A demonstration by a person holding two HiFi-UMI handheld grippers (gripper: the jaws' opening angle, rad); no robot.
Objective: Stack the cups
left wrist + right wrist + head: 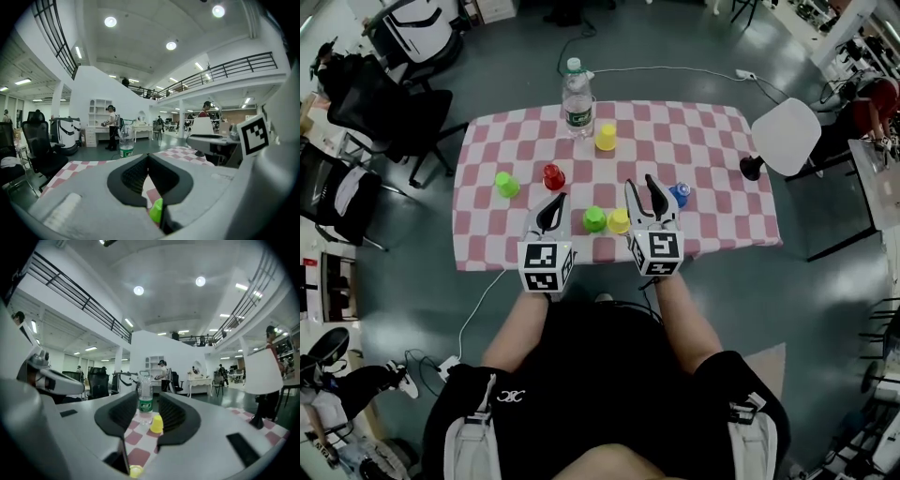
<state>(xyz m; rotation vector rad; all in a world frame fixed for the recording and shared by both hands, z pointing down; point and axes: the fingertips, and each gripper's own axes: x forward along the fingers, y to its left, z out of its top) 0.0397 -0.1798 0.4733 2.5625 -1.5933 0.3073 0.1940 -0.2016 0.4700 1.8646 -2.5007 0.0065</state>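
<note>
Head view alone is showing the whole checkered surface (722, 141), with green cup (594, 218) and yellow cup (619, 221) side by side near its front edge. Right gripper view is framing only bottle (145, 399) and far yellow cup (156, 423). Fingers of left gripper (560, 200) are pressing together, empty; those of right gripper (640, 183) are standing apart, empty.

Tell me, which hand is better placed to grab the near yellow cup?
Right. The right gripper, jaws open, is beside the near yellow cup; the left gripper is farther, past a green cup.
</note>
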